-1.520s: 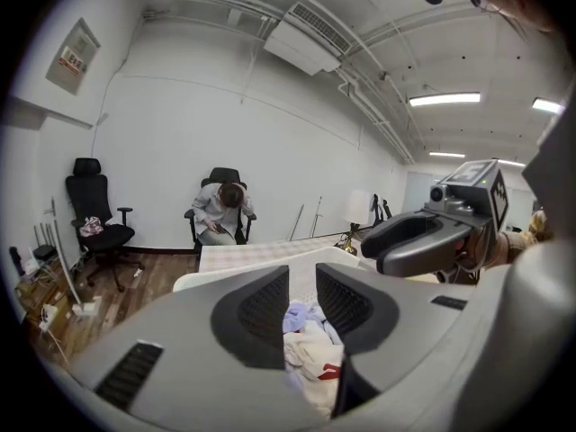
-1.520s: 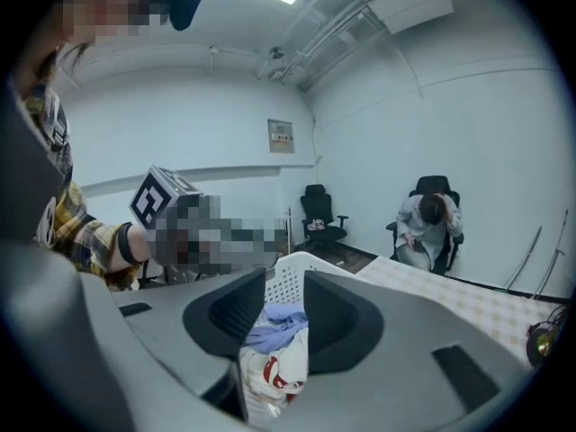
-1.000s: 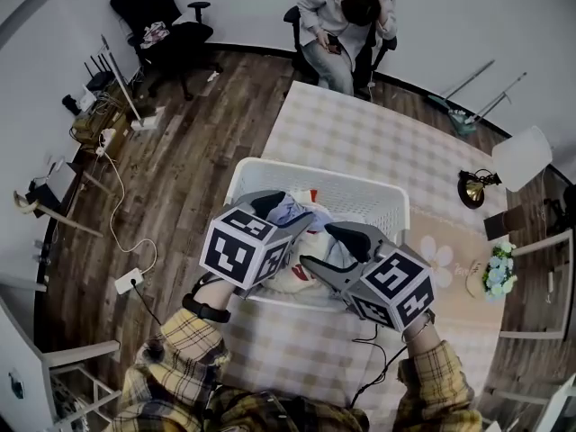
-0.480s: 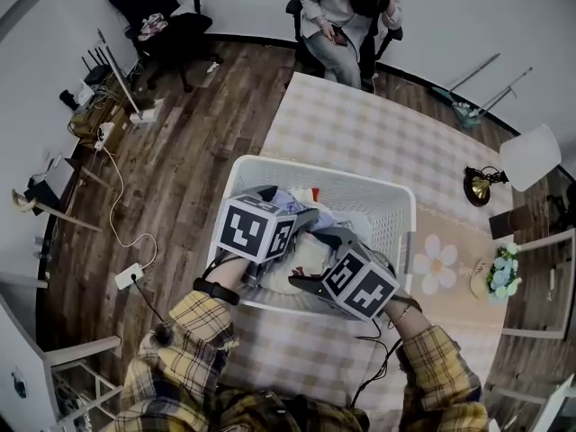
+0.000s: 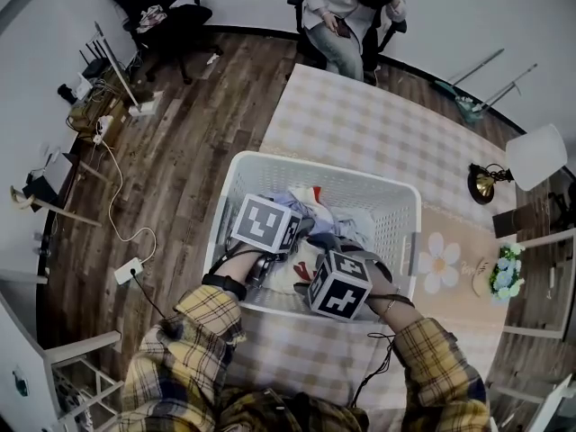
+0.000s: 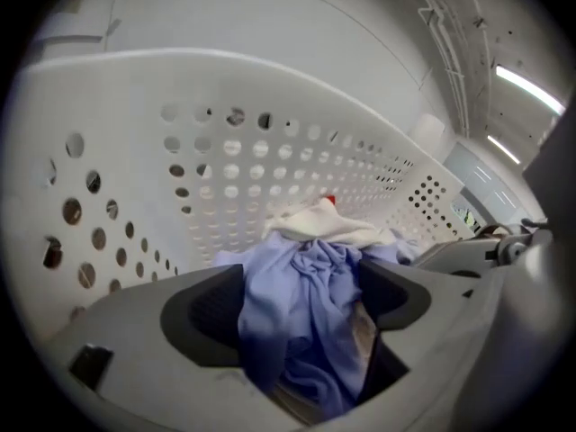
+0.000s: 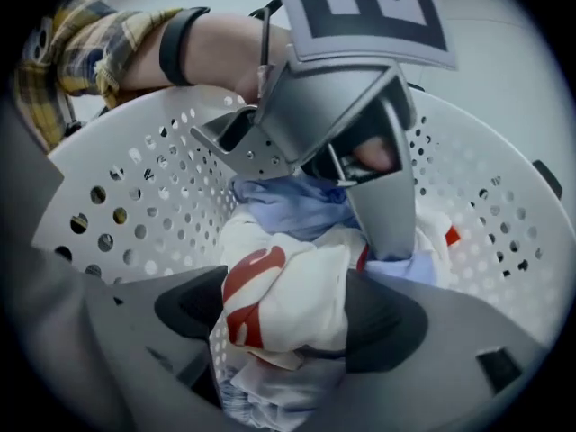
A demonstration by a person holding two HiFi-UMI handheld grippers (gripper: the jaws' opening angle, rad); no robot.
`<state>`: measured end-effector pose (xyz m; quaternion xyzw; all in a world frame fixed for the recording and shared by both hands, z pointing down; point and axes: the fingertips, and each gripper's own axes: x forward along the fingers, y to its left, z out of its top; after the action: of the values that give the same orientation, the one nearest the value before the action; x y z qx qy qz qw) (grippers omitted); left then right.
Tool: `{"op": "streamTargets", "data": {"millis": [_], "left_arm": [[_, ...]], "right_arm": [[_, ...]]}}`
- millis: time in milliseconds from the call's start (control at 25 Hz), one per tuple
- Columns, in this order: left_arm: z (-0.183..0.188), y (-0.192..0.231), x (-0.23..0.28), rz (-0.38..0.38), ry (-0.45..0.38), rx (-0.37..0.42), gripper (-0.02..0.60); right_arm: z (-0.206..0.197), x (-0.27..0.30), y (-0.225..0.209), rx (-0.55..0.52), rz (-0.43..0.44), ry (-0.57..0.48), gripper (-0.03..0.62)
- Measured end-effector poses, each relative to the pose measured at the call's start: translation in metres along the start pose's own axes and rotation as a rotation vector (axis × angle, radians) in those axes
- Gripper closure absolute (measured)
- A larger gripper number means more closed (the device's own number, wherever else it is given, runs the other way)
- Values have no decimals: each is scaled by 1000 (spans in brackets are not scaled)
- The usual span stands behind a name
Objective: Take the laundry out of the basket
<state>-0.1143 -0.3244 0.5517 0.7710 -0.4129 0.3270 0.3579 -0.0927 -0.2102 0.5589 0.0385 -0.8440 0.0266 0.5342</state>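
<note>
- The white laundry basket (image 5: 261,165) stands on the near part of the checked desk (image 5: 378,124), with the laundry heaped inside it.
- Left hand-held gripper (image 6: 301,309): released. Its jaws have just been opening and stand wide, with a lavender-blue garment (image 6: 297,277) bunched between them.
- Right hand-held gripper (image 7: 292,318): also released, its jaws just opened around a white garment with red print (image 7: 297,291).
- In the head view, the marker cubes (image 5: 265,223) cover both pairs of jaws and much of the pile. The basket's floor is hidden under the clothes.

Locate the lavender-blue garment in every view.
Head view: lavender-blue garment at the laundry pile's upper left.
Left gripper view: garment lower centre, in the foreground.
Right gripper view: garment centre, top of the pile.
Shared landmark: the white perforated basket, its holed wall behind the garment in both gripper views.
</note>
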Motion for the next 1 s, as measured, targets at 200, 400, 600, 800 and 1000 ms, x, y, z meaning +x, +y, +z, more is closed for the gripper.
{"op": "streamTargets", "data": {"millis": [200, 400, 600, 800, 1000], "left_arm": [[-20, 3, 11, -8, 80, -30, 161], [-24, -1, 14, -31, 101, -11, 231], [-23, -8, 12, -64, 109, 30, 408], [-17, -11, 6, -92, 89, 16, 485], [-4, -15, -4, -105, 35, 13, 494]], "right_arm": [[-10, 19, 3, -79, -17, 68, 166], [-18, 27, 3, -140, -24, 110, 229], [-13, 20, -6, -176, -80, 92, 456], [-6, 13, -12, -161, -97, 69, 480], [1, -4, -18, -127, -120, 51, 485]]}}
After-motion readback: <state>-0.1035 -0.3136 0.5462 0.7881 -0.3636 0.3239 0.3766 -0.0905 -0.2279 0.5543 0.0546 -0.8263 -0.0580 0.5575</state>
